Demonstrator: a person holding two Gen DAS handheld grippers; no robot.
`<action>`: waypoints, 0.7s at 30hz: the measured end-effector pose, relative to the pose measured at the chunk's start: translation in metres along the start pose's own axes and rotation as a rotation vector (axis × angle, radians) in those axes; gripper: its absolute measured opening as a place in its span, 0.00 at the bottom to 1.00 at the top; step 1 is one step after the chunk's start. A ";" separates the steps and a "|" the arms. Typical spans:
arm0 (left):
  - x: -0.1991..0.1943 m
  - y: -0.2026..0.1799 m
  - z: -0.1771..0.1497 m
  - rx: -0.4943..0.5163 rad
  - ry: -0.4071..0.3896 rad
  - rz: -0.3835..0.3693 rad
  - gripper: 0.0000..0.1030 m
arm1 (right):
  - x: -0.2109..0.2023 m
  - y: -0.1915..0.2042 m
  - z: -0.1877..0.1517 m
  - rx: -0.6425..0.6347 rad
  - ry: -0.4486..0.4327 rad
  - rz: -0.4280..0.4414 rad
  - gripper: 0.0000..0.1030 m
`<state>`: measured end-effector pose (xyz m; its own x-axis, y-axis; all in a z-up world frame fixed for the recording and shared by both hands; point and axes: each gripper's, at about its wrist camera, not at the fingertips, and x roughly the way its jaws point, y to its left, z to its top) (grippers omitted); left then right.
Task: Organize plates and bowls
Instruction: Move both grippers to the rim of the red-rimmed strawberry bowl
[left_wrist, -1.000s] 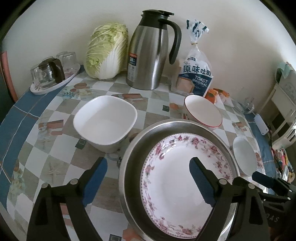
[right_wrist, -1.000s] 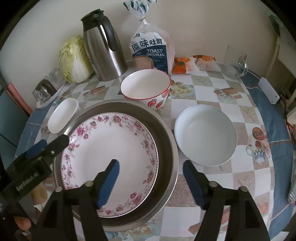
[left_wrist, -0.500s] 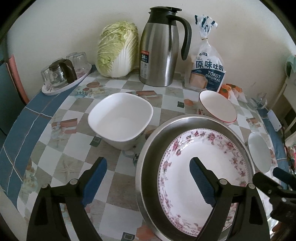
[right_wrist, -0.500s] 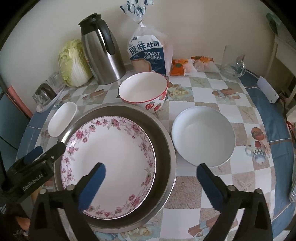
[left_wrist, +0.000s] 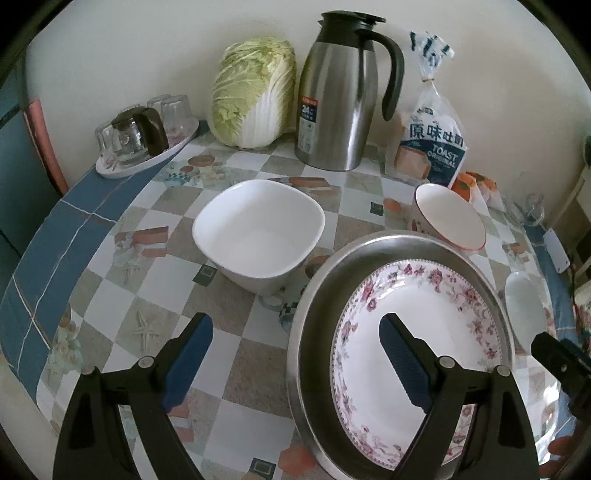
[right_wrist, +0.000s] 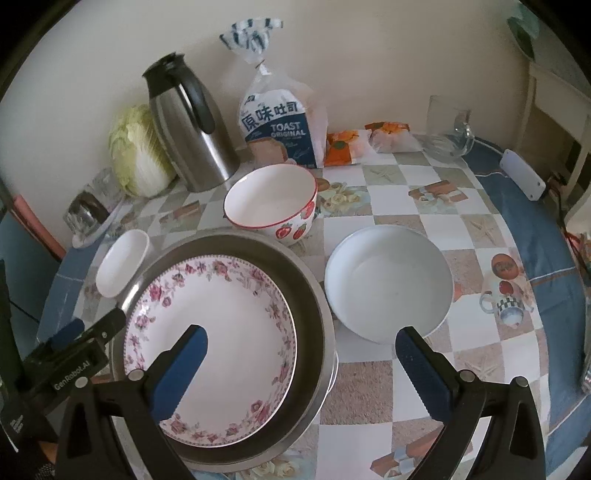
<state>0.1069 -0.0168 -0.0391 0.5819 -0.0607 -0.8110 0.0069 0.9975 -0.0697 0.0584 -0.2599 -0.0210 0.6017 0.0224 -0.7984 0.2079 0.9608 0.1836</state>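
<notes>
- Left claw (left_wrist: 295, 354): jaws spread wide, nothing between the pads; it hangs over the near-left rim of the steel basin (left_wrist: 314, 295), one finger above bare desk (left_wrist: 159, 273), the other above the plate. Likely poised to choose its next dish.
- Right claw (right_wrist: 301, 354): jaws at their widest, gripping nothing; it straddles the basin's right rim, one finger over the plate, the other near the round white bowl.
- Floral plate (right_wrist: 221, 317): lies flat inside the steel basin, apparently the base of a stack; its near edge is cut off behind the claw fingers.
- Round white bowl (right_wrist: 388, 280): just right of the basin, apart from it, upright and empty; judged the easiest next pick for the right claw.
- Square white bowl (left_wrist: 258, 232): just left of the basin, upright, empty, not yet gathered.
- Red-rimmed bowl (right_wrist: 271, 206): just behind the basin; whether it touches the rim cannot be told.
- Steel jug (left_wrist: 340, 103), cabbage (left_wrist: 255, 96), toast bag (right_wrist: 280, 125): far beyond the basin, against the wall, clear of the work.
- Glasses on a tray (left_wrist: 140, 136): far left of the basin; their number is hard to make out.
</notes>
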 end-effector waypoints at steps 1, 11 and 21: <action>-0.001 0.001 0.001 -0.011 -0.003 -0.011 0.89 | 0.000 -0.001 0.000 0.004 -0.002 0.002 1.00; 0.004 -0.012 0.023 0.000 0.044 -0.086 0.89 | 0.004 0.000 -0.002 0.014 0.000 0.021 1.00; 0.003 -0.010 0.082 0.012 0.056 -0.092 0.89 | 0.000 -0.013 0.019 0.094 -0.029 0.008 1.00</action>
<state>0.1747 -0.0241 0.0069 0.5320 -0.1534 -0.8327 0.0684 0.9880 -0.1383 0.0704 -0.2775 -0.0128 0.6256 0.0207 -0.7798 0.2734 0.9304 0.2441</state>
